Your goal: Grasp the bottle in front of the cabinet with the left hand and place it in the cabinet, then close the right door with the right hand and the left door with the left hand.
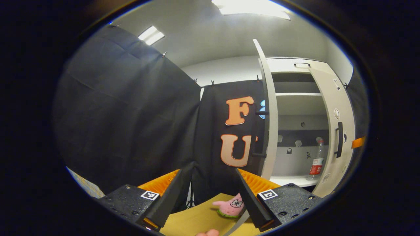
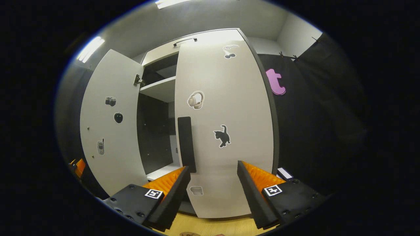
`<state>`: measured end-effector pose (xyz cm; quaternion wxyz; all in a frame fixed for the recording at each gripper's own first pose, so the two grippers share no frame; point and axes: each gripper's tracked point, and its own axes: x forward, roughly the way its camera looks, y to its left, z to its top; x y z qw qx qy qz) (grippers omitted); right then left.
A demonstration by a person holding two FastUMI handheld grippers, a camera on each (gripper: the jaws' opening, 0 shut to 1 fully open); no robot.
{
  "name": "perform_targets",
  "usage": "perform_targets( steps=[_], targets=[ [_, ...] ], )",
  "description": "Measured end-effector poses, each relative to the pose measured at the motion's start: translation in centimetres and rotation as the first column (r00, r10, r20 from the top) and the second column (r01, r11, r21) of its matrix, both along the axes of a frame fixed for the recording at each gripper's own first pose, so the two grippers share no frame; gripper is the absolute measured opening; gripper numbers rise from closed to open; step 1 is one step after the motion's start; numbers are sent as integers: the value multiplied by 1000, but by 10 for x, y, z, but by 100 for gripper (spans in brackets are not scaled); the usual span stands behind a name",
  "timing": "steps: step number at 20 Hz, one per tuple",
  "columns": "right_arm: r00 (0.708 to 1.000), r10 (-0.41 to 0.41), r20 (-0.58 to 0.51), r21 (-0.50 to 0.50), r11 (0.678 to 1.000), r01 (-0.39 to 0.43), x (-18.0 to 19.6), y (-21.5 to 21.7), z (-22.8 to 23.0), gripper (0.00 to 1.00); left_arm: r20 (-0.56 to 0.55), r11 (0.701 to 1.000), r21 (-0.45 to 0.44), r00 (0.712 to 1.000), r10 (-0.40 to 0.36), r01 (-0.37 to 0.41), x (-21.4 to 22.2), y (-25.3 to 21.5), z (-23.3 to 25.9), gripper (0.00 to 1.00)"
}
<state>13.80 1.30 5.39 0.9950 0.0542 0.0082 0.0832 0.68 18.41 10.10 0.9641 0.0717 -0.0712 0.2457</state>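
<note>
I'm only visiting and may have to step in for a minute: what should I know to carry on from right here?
Left gripper: open, holding nothing, hanging back from the cabinet.
Right gripper: open, empty, facing the right door close up.
Bottle: upright on the cabinet's lower shelf, so placing is done.
Right door: mostly swung in, but a gap remains at its handle edge.
Left door: wide open.
Left to do: finish shutting the right door, then shut the left one.

bottle [image 1: 316,161], at 3 o'clock in left gripper view: red label, print too small to read | square coded markers [image 1: 150,195] on gripper bodies at 6 o'clock: carried no legible text
</note>
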Motion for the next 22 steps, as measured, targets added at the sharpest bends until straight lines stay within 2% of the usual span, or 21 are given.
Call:
perform_targets(
  steps=[4, 11, 15, 16, 17, 18, 19, 21, 22],
  targets=[
    [997, -72, 1, -33, 997, 72, -26, -28, -10, 95, 22, 998, -56, 999, -25, 26, 27, 12, 12, 92],
    [986, -169, -10, -13, 986, 169, -50, -65, -18, 95, 7, 997, -28, 998, -65, 65, 47, 8, 11, 94],
    [981, -194, -7, -16, 981, 194, -54, -74, -17, 96, -26, 987, -11, 986, -163, 162, 50, -12, 9, 92],
    [980, -198, 1, -18, 980, 198, -55, -77, -15, 96, -36, 983, -11, 983, -181, 181, 51, -19, 9, 96],
    [980, -199, 6, -21, 980, 199, -55, -77, -14, 89, -42, 980, -11, 979, -197, 197, 52, -26, 8, 92],
    [980, -197, 10, -23, 980, 197, -56, -76, -13, 89, -45, 977, -13, 976, -211, 211, 53, -34, 8, 92],
    [981, -191, 11, -26, 981, 192, -57, -75, -12, 96, -47, 974, -16, 973, -225, 225, 53, -43, 7, 92],
    [982, -187, 12, -28, 982, 187, -59, -74, -11, 96, -53, 964, -28, 963, -265, 264, 55, -61, 3, 92],
    [982, -186, 10, -28, 982, 187, -61, -74, -11, 89, -56, 956, -36, 955, -292, 291, 56, -70, 1, 87]
  ],
)
